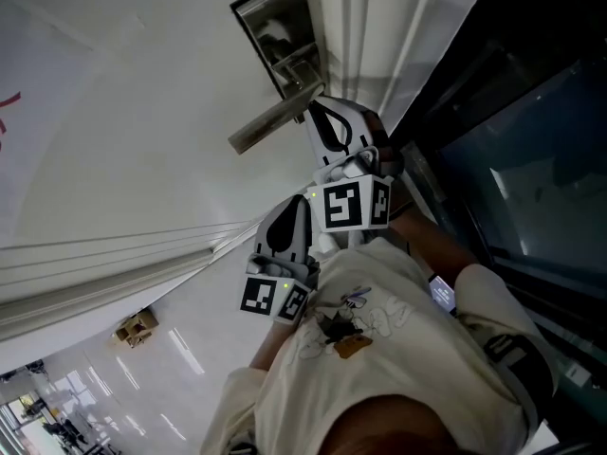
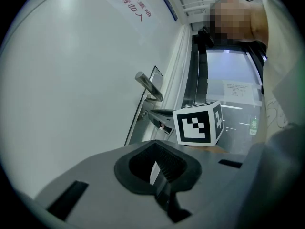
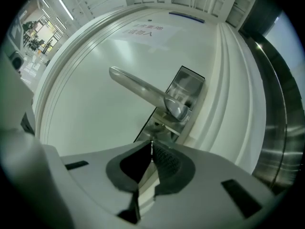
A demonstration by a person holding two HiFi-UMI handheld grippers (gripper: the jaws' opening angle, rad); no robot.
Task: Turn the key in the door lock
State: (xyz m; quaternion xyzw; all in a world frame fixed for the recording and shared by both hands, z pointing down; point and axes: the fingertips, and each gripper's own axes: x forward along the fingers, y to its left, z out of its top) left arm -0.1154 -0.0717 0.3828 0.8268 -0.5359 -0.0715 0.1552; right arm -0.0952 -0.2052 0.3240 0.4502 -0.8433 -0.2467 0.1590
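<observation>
The right gripper (image 3: 151,149) points level at the door (image 1: 142,112), its tips right up against the lock plate (image 3: 188,85), just below the handle (image 3: 138,89). Its jaws are pressed together. A thin pale sliver shows between the tips, and I take this to be the key (image 3: 151,145) sitting in the lock, though it is too small to be sure. The spot makes sense, since the keyhole lies under the handle. Coming in level lets the wrist roll about the key's own line, which is what the turn calls for.

The left gripper (image 2: 157,168) hangs back, nearer the person and lower than the right one, well apart from the lock. Its jaws are also together, with nothing in them. It seems to be kept out of the way, so the working hand has room and the handle is left free.

The door is smooth and white, with a notice (image 2: 128,4) in red letters higher up. Its metal handle juts out to the left of the plate. White ridged trim (image 1: 351,27) runs along the door's right edge. Beyond the trim is a dark-framed glass panel (image 1: 512,159). The floor (image 1: 180,358) at the near left is pale and glossy, streaked with reflected lights. The person's pale shirt (image 1: 398,349) fills the near foreground.
</observation>
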